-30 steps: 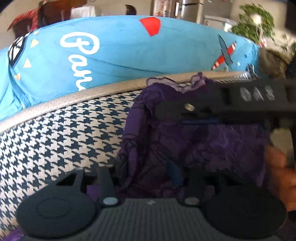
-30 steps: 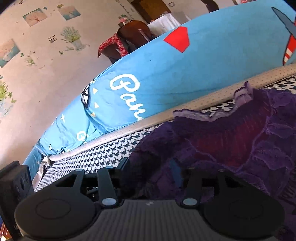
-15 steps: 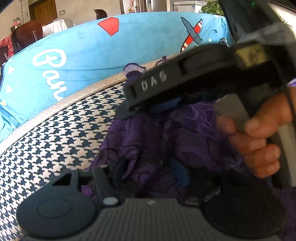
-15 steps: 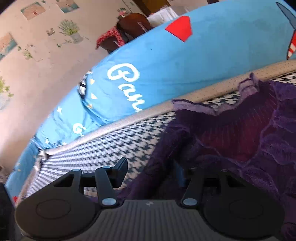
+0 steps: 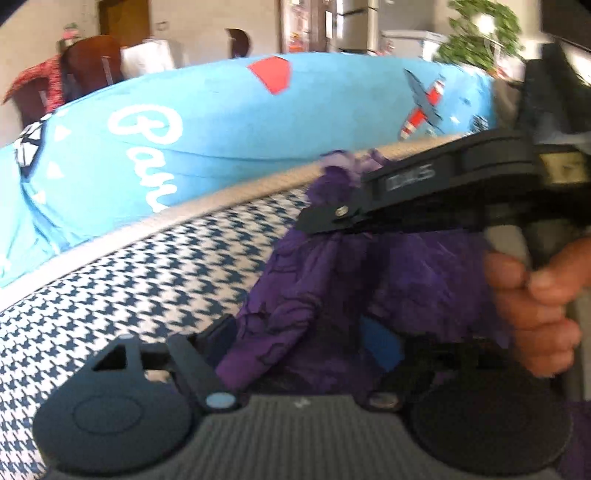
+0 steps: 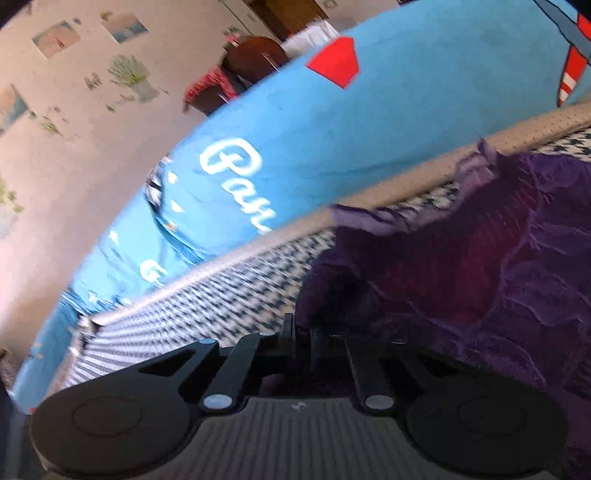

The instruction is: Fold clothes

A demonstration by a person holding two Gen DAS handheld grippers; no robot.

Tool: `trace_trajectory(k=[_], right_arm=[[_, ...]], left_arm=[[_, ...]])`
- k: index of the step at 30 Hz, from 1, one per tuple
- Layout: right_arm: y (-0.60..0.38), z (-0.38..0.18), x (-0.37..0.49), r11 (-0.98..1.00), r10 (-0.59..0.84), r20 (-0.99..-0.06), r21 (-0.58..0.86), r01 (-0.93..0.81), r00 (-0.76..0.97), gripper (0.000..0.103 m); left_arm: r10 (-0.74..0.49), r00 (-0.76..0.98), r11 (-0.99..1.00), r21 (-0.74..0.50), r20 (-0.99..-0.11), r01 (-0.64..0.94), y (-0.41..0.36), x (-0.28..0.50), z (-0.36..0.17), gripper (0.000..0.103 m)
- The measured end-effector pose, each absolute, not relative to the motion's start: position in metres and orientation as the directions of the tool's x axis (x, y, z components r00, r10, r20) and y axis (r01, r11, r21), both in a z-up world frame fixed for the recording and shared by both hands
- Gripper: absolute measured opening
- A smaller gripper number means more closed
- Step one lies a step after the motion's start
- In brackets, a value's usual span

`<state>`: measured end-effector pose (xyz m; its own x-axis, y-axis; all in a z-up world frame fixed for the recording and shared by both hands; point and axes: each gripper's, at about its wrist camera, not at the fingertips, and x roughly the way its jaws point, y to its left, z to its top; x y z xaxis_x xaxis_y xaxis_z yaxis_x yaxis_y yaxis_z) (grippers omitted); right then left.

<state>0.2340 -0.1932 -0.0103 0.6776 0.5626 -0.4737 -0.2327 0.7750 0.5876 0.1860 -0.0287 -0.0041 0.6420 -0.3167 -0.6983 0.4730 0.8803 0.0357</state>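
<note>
A purple lace garment (image 5: 424, 280) lies bunched on the houndstooth cushion (image 5: 147, 280). My left gripper (image 5: 299, 341) is low over its near edge. Its jaws are opening, and a fold of the cloth hangs loose between the wide-apart fingers (image 5: 380, 349). From the right, held by a hand (image 5: 532, 306), my right gripper (image 5: 314, 221) reaches in and pinches the garment's upper edge. In the right wrist view the right gripper (image 6: 301, 332) has its fingers pressed together on the purple garment (image 6: 480, 280) at its left border.
A long blue pillow (image 5: 258, 122) with white lettering, a red patch and a plane print lies behind the cushion's beige piped edge (image 5: 221, 199). Beyond it stand chairs (image 5: 88, 66) and a green plant (image 5: 480, 33). A wall with small pictures (image 6: 66, 92) is at the left.
The right gripper's jaws have closed onto the garment's edge. The left gripper's jaws have spread wider and let the cloth go slack between them. The left view has risen slightly.
</note>
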Motion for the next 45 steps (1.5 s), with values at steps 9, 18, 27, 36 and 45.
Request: trace_trajectory(k=[9,18,27,36,45], right_arm=[[-0.184,0.013,0.242,0.729,0.613,-0.351,0.596,-0.335,0.708,0.01],[-0.169,0.028,0.255,0.732,0.62,-0.298,0.553,-0.398,0.726,0.009],[-0.142,0.023,0.274,0.698,0.652,-0.238,0.558,-0.448,0.72,0.009],[-0.143,-0.014,0.299,0.702,0.657,-0.358,0.61,-0.366,0.664,0.019],[-0.173,0.024,0.292,0.75,0.631,-0.368,0.512,-0.418,0.683,0.023]], left_arm=[[-0.274,0.675,0.942,-0.051,-0.686,0.331,-0.01,0.223,0.0,0.075],[-0.169,0.724,0.98,-0.034,-0.669,0.197,-0.012,0.255,0.001,0.042],[-0.013,0.723,0.999,0.015,-0.691,0.032,-0.005,0.268,-0.008,0.051],[0.055,0.652,0.992,-0.036,-0.756,-0.125,0.021,0.283,-0.028,0.085],[0.019,0.624,0.953,-0.174,-0.781,-0.248,0.056,0.284,-0.027,0.089]])
